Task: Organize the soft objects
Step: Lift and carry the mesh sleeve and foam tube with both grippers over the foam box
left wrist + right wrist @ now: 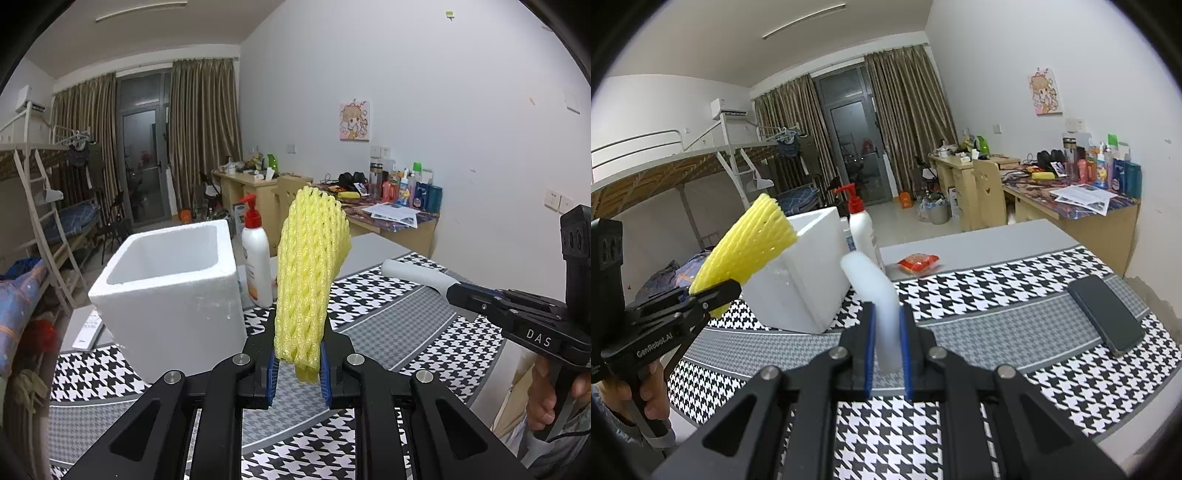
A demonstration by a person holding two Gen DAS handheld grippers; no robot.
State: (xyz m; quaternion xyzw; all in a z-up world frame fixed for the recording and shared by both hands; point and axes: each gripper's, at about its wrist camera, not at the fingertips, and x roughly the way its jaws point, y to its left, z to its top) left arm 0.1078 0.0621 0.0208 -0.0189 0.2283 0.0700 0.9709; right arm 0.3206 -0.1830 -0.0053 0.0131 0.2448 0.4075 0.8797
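Grippers, two in number, are held up over a table covered by one black-and-white houndstooth cloth. One yellow foam net sleeve is pinched at its lower end by the left gripper, whose blue pads are pressed onto it from both sides; the sleeve is carried upright, leaning a little to the right, clear of the cloth. One white foam piece, curved at its far end, is clamped between the blue pads of the right gripper and is likewise carried above the cloth. In the left wrist view the right gripper is seen at the right edge with a person's hand on its handle.

One white polystyrene box, open at the top, is stood on the cloth to the left, far of the grippers; no contents can be made out inside it. One white pump bottle with a red top is stood just beside the box on its right. One red-and-orange packet is laid on the bare grey table surface beyond the cloth. One dark phone is laid flat on the cloth at the right, well apart from the box.
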